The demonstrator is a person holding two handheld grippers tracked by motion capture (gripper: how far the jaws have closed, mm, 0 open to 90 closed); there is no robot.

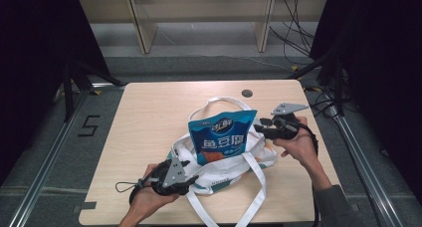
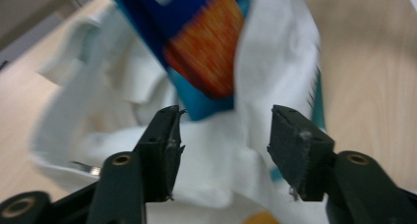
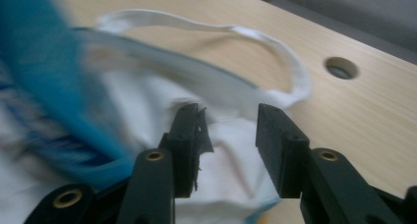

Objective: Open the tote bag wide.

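Nearest the lens, the left gripper [image 1: 185, 173] has its jaws apart, empty, at the near edge of a white tote bag [image 1: 221, 173] on the table [image 1: 149, 122]. Just beyond its tips a blue snack packet [image 1: 223, 136] stands partly inside the bag's mouth, seemingly half inserted; seating it remains, by this reading. Right gripper [image 1: 260, 123], beside the bag's far rim, also has jaws parted on nothing. Both gripper views are blurred; the packet's lower end is hidden.

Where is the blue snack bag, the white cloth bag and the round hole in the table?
blue snack bag [image 1: 222, 136]: high view, front middle.
white cloth bag [image 1: 219, 174]: high view, front panel.
round hole [image 1: 247, 93]: high view, its centre.
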